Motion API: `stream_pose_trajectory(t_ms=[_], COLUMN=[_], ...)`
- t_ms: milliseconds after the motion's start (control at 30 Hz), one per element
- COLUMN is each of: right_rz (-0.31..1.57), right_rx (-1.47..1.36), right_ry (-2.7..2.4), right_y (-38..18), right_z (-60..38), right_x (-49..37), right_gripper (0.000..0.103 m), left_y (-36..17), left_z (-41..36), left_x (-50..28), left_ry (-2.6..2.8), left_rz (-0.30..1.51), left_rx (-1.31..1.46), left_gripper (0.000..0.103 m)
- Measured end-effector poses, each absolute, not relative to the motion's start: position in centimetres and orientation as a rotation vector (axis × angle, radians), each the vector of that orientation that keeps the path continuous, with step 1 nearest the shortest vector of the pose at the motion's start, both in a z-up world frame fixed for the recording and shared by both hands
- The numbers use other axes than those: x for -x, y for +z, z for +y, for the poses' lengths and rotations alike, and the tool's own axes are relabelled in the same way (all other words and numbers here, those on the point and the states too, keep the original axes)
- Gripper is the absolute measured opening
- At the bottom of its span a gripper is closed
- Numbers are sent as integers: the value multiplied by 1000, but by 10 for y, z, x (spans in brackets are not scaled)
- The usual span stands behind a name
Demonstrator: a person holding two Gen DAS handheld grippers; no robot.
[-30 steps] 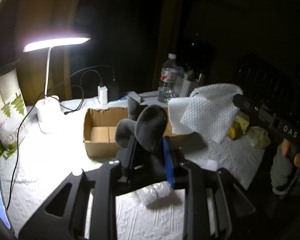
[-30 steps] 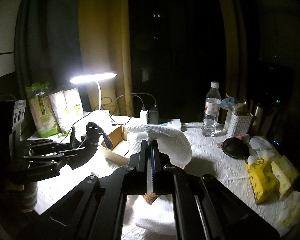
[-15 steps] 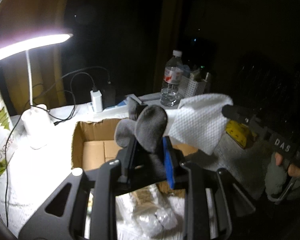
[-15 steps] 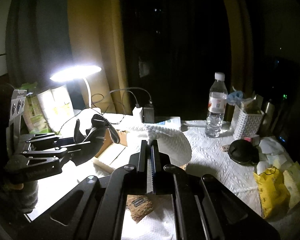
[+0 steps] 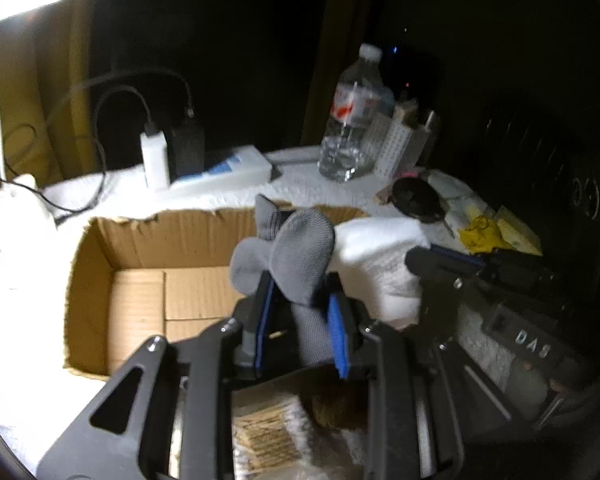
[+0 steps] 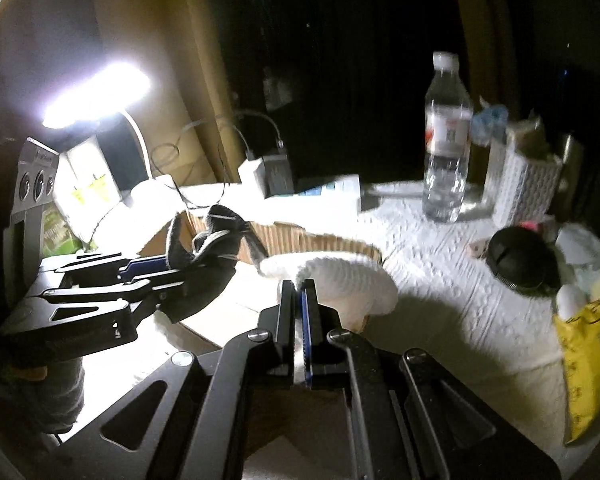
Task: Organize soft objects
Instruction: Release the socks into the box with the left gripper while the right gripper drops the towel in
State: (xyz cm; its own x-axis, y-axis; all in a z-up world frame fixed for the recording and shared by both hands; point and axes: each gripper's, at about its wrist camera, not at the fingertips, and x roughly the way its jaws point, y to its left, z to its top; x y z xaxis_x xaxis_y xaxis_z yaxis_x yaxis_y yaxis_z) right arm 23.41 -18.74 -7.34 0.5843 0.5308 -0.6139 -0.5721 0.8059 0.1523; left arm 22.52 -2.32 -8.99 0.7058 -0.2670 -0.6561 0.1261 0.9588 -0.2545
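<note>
**Both soft items held at the box, release not yet made**

The grey sock (image 5: 296, 256) sits centre frame in the left wrist view, pinched between the blue pads of my left gripper (image 5: 300, 312). Its bunched end stands up above the fingertips and its tail runs down between them, so the long axis lies roughly along the fingers. It hangs over the near right part of the open cardboard box (image 5: 100, 248), whose bare floor spreads to the left of centre.

The white cloth (image 6: 348, 280) sits centre frame in the right wrist view. My right gripper (image 6: 299, 292) is pressed together on its near edge, and the cloth domes away from the tips toward the box's ragged far wall. In the left view the cloth appears just right of the sock, touching or nearly so; I cannot tell which.

I judge the deciding relation thus: the box floor lies ahead of and below both sets of tips, and the left gripper is further over the opening, so the sock looks better placed to go in first. The cloth straddles the right rim and may drape outside if released there.

Beyond the box, upper right, stand a water bottle (image 6: 446, 140) and a perforated white holder (image 6: 524, 184). A lamp (image 6: 96, 96) glares at upper left. Motion blur limits finer detail.
</note>
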Motion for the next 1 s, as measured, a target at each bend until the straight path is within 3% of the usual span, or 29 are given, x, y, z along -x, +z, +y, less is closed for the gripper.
stream_pose_trajectory(t_ms=[367, 467, 533, 600, 633, 1000], right_rz=[820, 825, 821, 810, 801, 740], right_rx=[92, 97, 102, 100, 107, 114], right_ry=[629, 621, 616, 622, 616, 558], right_y=[-110, -108, -105, -99, -95, -72], right_z=[-180, -179, -179, -179, -178, -187], right_x=[-252, -252, -249, -246, -242, -218], right_gripper=[3, 6, 20, 34, 42, 44], left_y=[-130, -129, -125, -121, -117, -89], left_z=[-32, -31, -30, -28, -27, -19], left_x=[-251, -250, -247, -243, -240, -202], left_ry=[-205, -194, -190, -185, -185, -177], left_rz=[906, 914, 910, 899, 888, 811], left_rx=[213, 215, 215, 211, 217, 215], left_gripper=[28, 33, 35, 53, 56, 59])
